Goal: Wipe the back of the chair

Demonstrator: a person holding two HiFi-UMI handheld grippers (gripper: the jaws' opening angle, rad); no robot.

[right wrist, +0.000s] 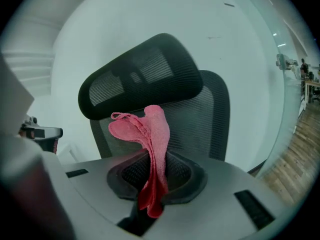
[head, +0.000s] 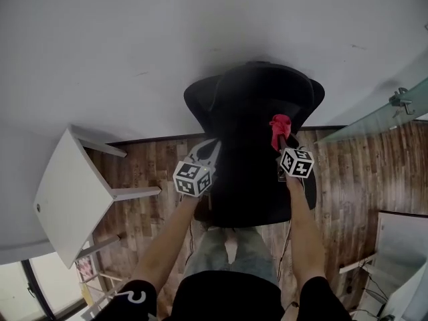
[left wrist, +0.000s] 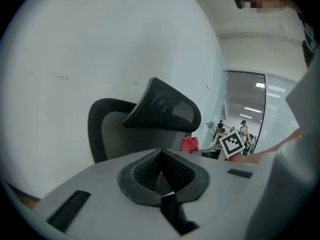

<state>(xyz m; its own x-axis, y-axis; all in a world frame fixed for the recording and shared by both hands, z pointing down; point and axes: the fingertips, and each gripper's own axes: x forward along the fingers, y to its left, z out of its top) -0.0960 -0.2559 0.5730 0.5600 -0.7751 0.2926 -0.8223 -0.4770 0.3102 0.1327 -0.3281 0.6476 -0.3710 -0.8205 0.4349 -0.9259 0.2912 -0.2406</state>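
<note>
A person is standing behind a black chair [head: 257,112] that is facing a white wall [head: 134,45], and is holding a gripper in each hand over it. The right gripper [head: 283,143] is reaching out over the right side of the chair's back. Its jaws are clamping a pink cloth [right wrist: 152,144], which is running down between them and sticking up above them in a folded, floppy bunch. In the right gripper view the cloth is showing in front of the mesh headrest [right wrist: 140,81] and the backrest [right wrist: 205,119] below it. Whether the cloth is touching the chair cannot be told.

The left gripper [left wrist: 161,159] is hanging at the left edge of the chair's back, beside the right one and a little lower in the head view. Its jaws are pressing together with nothing between them. Its own view is looking across at the headrest, with the cloth and the right gripper's marker cube [left wrist: 231,143] showing just past the chair.

A white table [head: 63,199] is standing to the left on the wooden floor [head: 361,172], well apart from the chair.
</note>
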